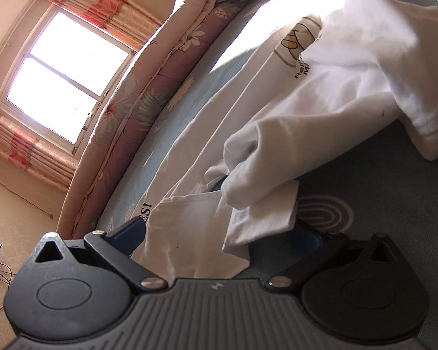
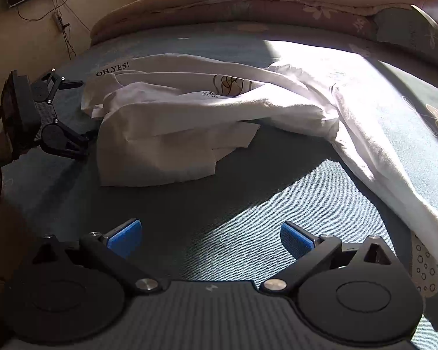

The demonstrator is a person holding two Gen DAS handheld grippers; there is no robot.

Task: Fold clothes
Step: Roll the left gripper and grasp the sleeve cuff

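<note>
Two grippers work a white shirt [image 2: 189, 122] that lies rumpled across a blue-green bed [image 2: 207, 233], its near-left part doubled over in loose layers, a long pale length trailing off to the right into a band of sunlight. The shirt is neither flat nor squared — printed fronts show through the folds.

The left gripper [image 1: 222, 230] sits low at the shirt's left edge, jaws spread wide, with a flap of cloth lying between its blue pads [image 1: 130, 234]. The right pad is mostly hidden under the cloth, and the pictures show no pinch.

The right gripper [image 2: 210, 240] hovers over bare bed at the near side, well apart from the shirt, jaws wide and holding nothing.

The likely trouble, judged from this: if the left gripper closes here it may catch several layers at once, and a lift would then drag the whole bundle instead of one edge. The slack heap could also slide on the bed, since nothing pins the far side. The trailing length at right may twist if pulled from the left alone — the right gripper is too far off to steady it.
</note>
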